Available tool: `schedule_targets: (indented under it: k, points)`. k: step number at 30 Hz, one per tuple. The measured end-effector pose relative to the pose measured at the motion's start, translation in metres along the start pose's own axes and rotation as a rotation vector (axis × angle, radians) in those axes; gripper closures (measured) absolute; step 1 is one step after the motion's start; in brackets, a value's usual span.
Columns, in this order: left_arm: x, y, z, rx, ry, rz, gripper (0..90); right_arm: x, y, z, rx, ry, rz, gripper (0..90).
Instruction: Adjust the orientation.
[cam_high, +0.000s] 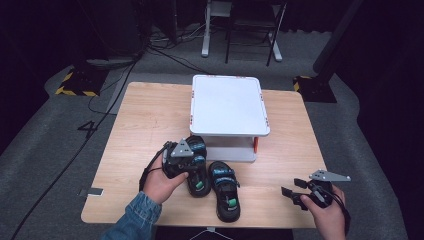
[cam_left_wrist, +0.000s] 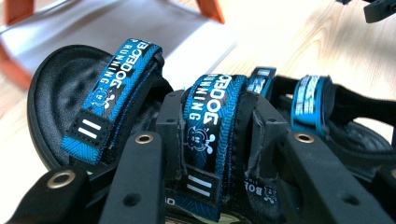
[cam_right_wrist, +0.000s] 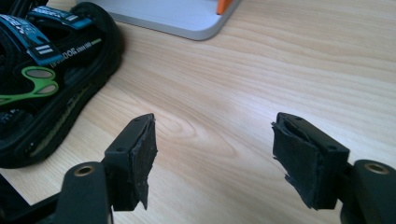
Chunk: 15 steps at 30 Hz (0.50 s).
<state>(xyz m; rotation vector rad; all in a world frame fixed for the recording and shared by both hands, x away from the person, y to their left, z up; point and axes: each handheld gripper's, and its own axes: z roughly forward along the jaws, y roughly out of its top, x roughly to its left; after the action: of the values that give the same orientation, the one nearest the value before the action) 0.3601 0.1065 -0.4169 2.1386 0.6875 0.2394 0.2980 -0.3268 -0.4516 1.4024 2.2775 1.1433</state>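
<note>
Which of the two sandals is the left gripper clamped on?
The left sandal, nearer the white shelf: the left gripper pinches its blue strap. The right sandal lies free.

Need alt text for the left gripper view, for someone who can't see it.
The left gripper has its black jaws closed on a blue strap of a black sandal, which lies on a wooden table. A grey shelf with orange legs stands behind.
</note>
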Motion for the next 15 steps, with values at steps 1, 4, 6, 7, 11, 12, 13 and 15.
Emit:
schedule_targets:
  k: [1,4,6,7,11,12,13,15]
  points:
    - [0.001,0.003,0.003,-0.006,-0.003,0.008,63.6,-0.001,-0.002,-0.002,-0.001,-0.007,0.011,30.8]
    - [0.003,0.009,0.01,0.001,0.005,0.033,62.4,-0.004,-0.009,-0.009,-0.006,-0.023,0.022,30.9]
    - [0.005,0.011,0.016,0.001,0.007,0.042,62.0,-0.005,-0.013,-0.012,-0.006,-0.031,0.034,30.8]
    - [0.006,0.012,0.019,0.003,0.015,0.048,61.7,-0.006,-0.014,-0.013,-0.012,-0.035,0.032,30.8]
    - [0.013,0.012,0.029,-0.011,0.055,0.06,59.6,-0.007,-0.021,-0.019,-0.01,-0.049,0.044,30.8]
    - [0.016,0.012,0.031,-0.018,0.059,0.057,59.3,-0.007,-0.022,-0.02,-0.011,-0.051,0.047,30.8]
    - [0.018,0.012,0.034,-0.023,0.067,0.059,59.0,-0.008,-0.023,-0.021,-0.01,-0.053,0.049,30.8]
    - [0.021,0.011,0.04,-0.028,0.085,0.069,58.1,-0.008,-0.025,-0.023,-0.009,-0.06,0.052,30.8]
